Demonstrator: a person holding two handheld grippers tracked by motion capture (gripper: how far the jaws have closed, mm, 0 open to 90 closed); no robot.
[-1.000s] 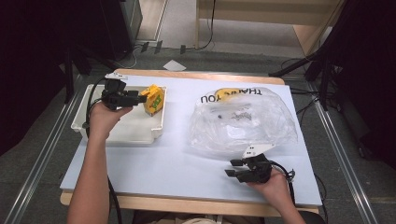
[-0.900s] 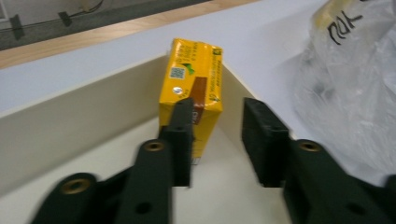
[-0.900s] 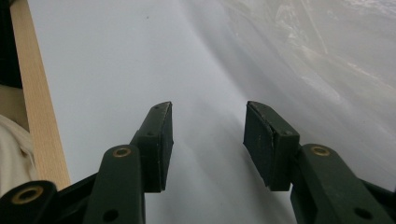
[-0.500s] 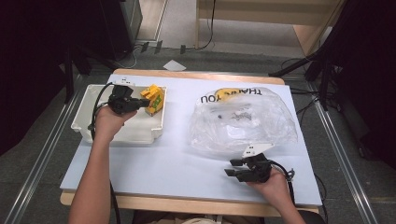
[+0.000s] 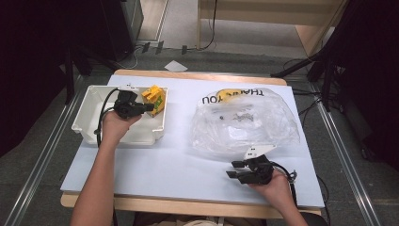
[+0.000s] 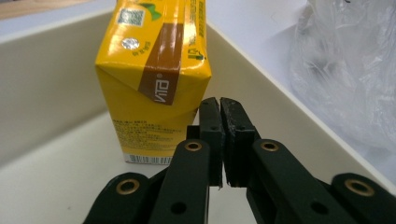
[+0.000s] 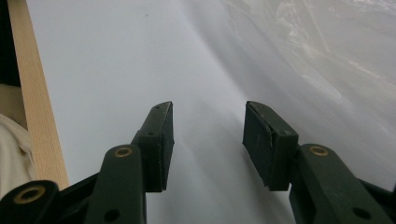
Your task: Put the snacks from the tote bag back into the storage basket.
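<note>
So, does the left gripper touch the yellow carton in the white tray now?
Cannot tell. In the left gripper view the left gripper is shut on nothing, its tips right beside the yellow carton; no gap or contact shows plainly.

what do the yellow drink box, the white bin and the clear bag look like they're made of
Yellow drink box: seemingly coated paperboard, glossy; folded, creased top flaps and printed faces with glare.
White rectangular bin: probably moulded plastic, smooth and matte; rounded rim and even cream walls.
Clear crinkled bag: thin plastic film, shiny; see-through, wrinkled, with printed black lettering showing through it.
</note>
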